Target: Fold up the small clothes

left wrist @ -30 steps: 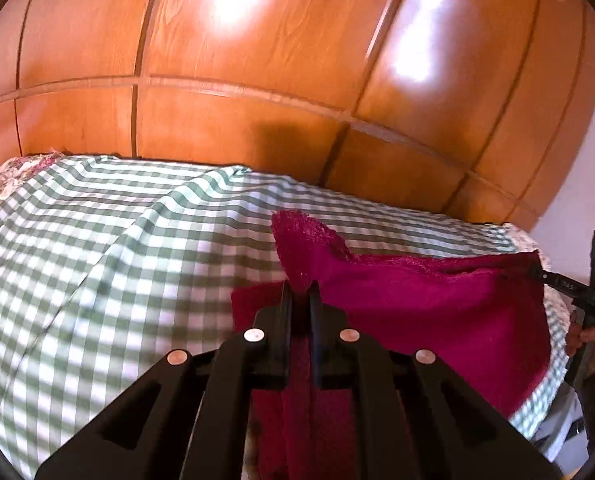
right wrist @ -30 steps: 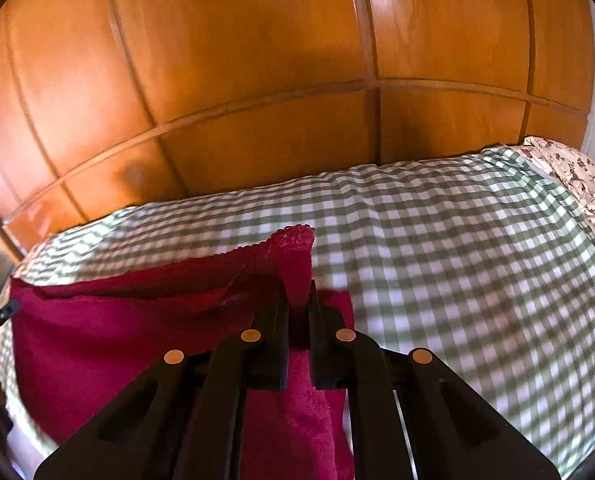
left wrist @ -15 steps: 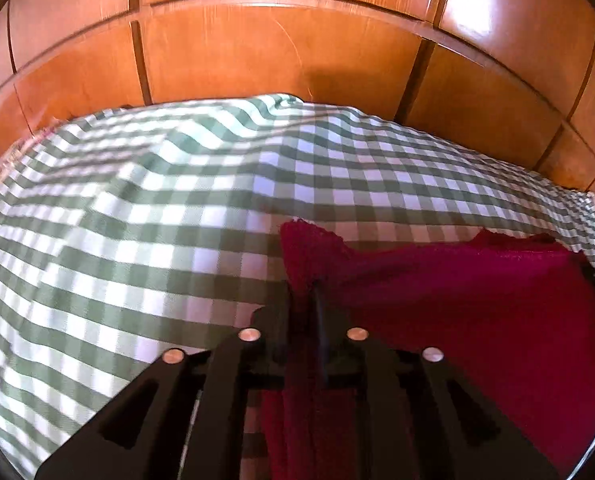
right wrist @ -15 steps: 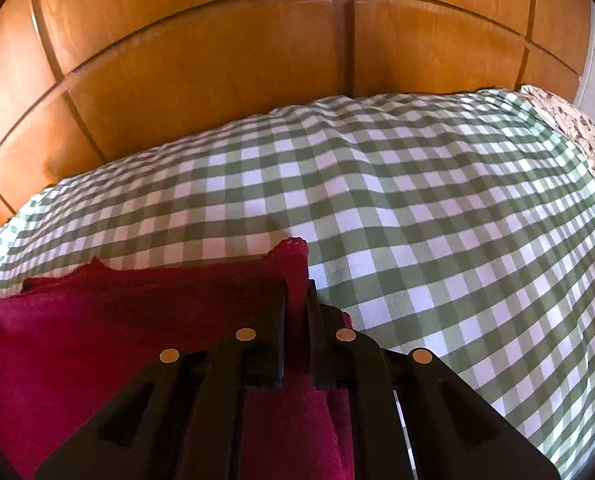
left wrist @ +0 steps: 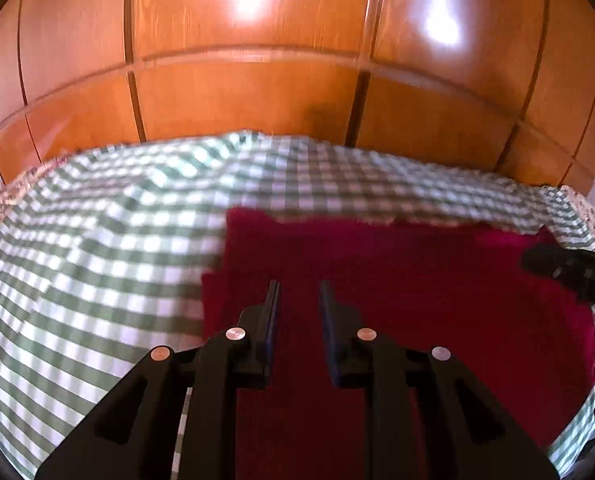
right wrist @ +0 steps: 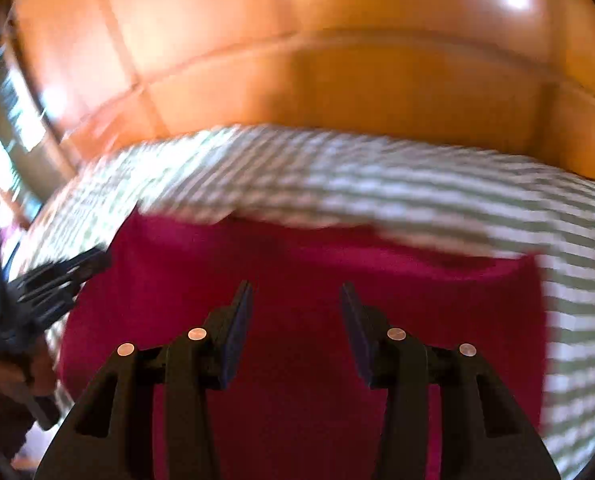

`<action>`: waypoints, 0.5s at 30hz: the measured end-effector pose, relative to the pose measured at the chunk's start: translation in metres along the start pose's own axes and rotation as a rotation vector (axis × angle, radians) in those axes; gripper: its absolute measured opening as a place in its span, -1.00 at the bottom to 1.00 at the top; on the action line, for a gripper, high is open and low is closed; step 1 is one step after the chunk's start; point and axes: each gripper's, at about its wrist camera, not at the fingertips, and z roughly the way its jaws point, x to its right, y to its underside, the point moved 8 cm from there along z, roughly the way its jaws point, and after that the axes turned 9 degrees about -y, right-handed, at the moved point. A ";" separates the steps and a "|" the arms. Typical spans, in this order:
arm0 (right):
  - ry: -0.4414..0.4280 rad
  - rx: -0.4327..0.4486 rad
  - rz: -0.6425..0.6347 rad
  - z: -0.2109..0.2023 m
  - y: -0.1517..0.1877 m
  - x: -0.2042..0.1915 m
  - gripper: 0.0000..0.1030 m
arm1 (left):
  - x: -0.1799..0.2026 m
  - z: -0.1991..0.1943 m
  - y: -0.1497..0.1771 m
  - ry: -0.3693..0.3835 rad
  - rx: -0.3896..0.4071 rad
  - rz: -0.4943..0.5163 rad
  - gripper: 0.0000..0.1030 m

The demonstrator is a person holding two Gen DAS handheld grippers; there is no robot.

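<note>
A dark red towel-like cloth (left wrist: 397, 280) lies folded flat on the green-and-white checked bedcover (left wrist: 97, 248). My left gripper (left wrist: 297, 286) hovers over the cloth's left part, its jaws opening, with nothing between them. In the right wrist view the same red cloth (right wrist: 297, 264) fills the lower middle, blurred by motion. My right gripper (right wrist: 295, 286) is above it, jaws opening wider, nothing between them. The right gripper shows as a black shape (left wrist: 573, 276) at the cloth's right edge, and the left gripper as a black shape (right wrist: 53, 280) at the cloth's left edge.
A glossy orange-brown wooden panel wall (left wrist: 257, 80) rises right behind the bed. A floral fabric edge (left wrist: 589, 216) shows at the bed's far right. A hand (right wrist: 13, 376) holds the left gripper's handle.
Both grippers were shut on the cloth's raised corners; they let go, opened and pulled back. The cloth's top layer dropped flat onto the lower layer.
</note>
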 end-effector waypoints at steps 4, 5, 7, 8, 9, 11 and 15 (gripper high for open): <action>0.140 -0.075 0.018 0.056 -0.006 0.007 -0.14 | -0.012 0.038 0.015 0.000 -0.063 -0.070 -0.41; 0.162 -0.067 0.062 0.064 -0.009 0.018 -0.14 | -0.013 0.038 0.015 0.006 -0.058 -0.079 -0.41; 0.149 -0.042 0.110 0.067 -0.014 0.027 -0.14 | -0.011 0.036 0.015 -0.007 -0.055 -0.062 -0.41; 0.147 -0.036 0.115 0.067 -0.014 0.028 -0.14 | -0.011 0.036 0.016 -0.009 -0.053 -0.059 -0.41; 0.149 -0.032 0.106 0.066 -0.014 0.027 -0.14 | -0.012 0.035 0.015 -0.006 -0.057 -0.064 -0.41; 0.131 -0.017 0.106 0.061 -0.011 0.028 -0.14 | -0.012 0.028 0.014 -0.010 -0.062 -0.067 -0.43; 0.130 0.012 0.132 0.040 -0.008 0.032 0.12 | -0.014 -0.004 0.017 -0.044 -0.020 -0.051 -0.14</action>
